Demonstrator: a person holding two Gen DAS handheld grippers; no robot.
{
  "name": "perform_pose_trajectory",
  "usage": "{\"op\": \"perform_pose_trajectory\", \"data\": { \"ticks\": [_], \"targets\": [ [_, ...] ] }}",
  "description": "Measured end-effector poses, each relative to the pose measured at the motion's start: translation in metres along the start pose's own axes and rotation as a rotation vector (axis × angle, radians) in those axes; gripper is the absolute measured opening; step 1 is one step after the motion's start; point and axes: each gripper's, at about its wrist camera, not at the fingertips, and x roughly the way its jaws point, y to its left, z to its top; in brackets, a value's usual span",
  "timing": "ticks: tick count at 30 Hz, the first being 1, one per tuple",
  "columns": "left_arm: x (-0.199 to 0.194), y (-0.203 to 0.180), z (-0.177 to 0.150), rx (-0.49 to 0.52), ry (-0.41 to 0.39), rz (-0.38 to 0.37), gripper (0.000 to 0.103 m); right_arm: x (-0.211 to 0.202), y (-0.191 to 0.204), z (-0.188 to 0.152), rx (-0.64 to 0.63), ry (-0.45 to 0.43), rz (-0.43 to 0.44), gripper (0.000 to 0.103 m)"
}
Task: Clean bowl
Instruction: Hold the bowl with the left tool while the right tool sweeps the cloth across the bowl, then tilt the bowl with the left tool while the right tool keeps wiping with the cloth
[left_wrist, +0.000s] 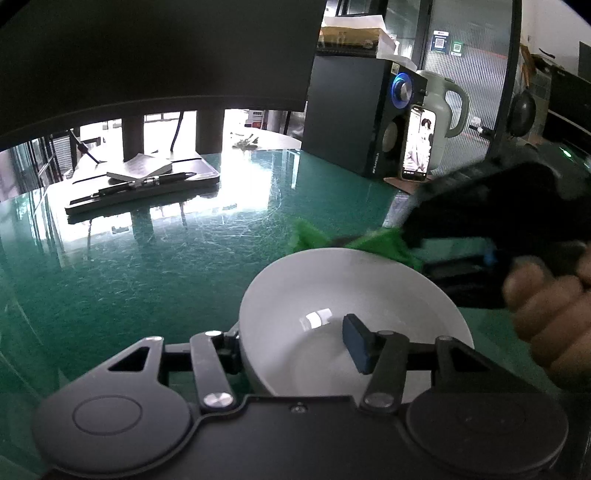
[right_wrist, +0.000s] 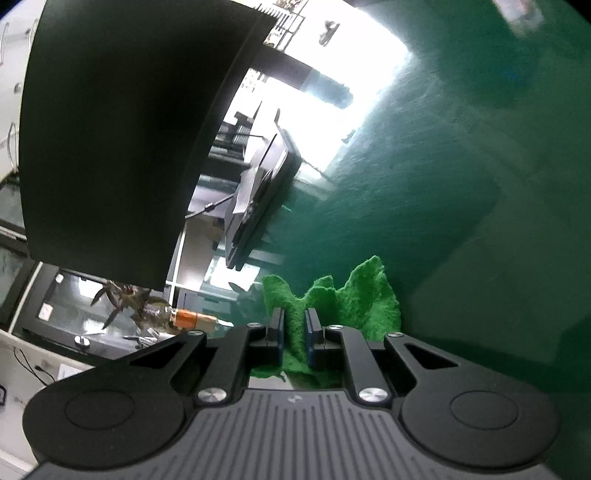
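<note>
A white bowl (left_wrist: 332, 280) sits low in the left wrist view on the green table (left_wrist: 147, 258). My left gripper (left_wrist: 295, 343) straddles its near-left wall, one finger outside and the blue-padded finger (left_wrist: 356, 343) inside, shut on the bowl. My right gripper (left_wrist: 413, 229), blurred, comes in from the right at the bowl's far rim. It is shut on a crumpled green cloth (left_wrist: 384, 243) that hangs over that rim. In the right wrist view the right gripper (right_wrist: 294, 325) pinches the cloth (right_wrist: 369, 295) between its pads; the bowl is out of that view.
A monitor (left_wrist: 147, 55) stands at the back on a stand base (left_wrist: 147, 184) carrying a notebook and pens. A black speaker (left_wrist: 354, 110), a propped phone (left_wrist: 419, 144) and a pale jug (left_wrist: 443, 110) stand at back right. A person's hand (left_wrist: 546, 306) grips the right tool.
</note>
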Motion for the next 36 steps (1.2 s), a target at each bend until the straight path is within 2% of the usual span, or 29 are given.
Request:
{"op": "perform_pose_trajectory", "data": {
  "ticks": [5, 9, 17, 18, 19, 22, 25, 28, 31, 36],
  "targets": [
    [0.001, 0.0, 0.0, 0.0, 0.0, 0.001, 0.052, -0.01, -0.01, -0.002, 0.022, 0.011, -0.016, 0.013],
    [0.0, -0.002, 0.0, 0.0, -0.001, 0.004, 0.052, 0.012, 0.001, 0.003, -0.017, 0.026, -0.028, 0.013],
    [0.0, 0.001, 0.0, -0.009, 0.0, -0.007, 0.053, 0.051, 0.021, 0.01, -0.082, 0.095, 0.012, 0.013],
    [0.0, 0.002, 0.0, -0.014, -0.002, -0.006, 0.056, 0.048, 0.019, 0.01, -0.074, 0.094, 0.015, 0.013],
    [0.0, 0.004, 0.0, -0.018, -0.004, -0.005, 0.066, 0.045, 0.017, 0.01, -0.066, 0.092, 0.018, 0.012],
    [-0.001, 0.013, 0.003, -0.05, -0.02, 0.046, 0.084, 0.028, 0.008, 0.006, -0.026, 0.086, 0.028, 0.013],
    [-0.006, 0.023, 0.006, -0.094, -0.033, 0.04, 0.086, 0.01, -0.003, 0.0, 0.009, 0.077, 0.033, 0.013],
    [-0.01, 0.024, 0.008, -0.074, -0.039, 0.069, 0.088, -0.003, -0.015, -0.005, 0.045, 0.077, 0.036, 0.013],
    [-0.019, 0.025, 0.002, -0.118, -0.019, 0.073, 0.088, -0.004, -0.019, -0.002, 0.073, 0.076, 0.045, 0.013],
    [-0.04, 0.018, -0.017, -0.178, -0.005, 0.052, 0.087, 0.007, -0.013, 0.005, 0.039, 0.078, 0.063, 0.013]
  ]
}}
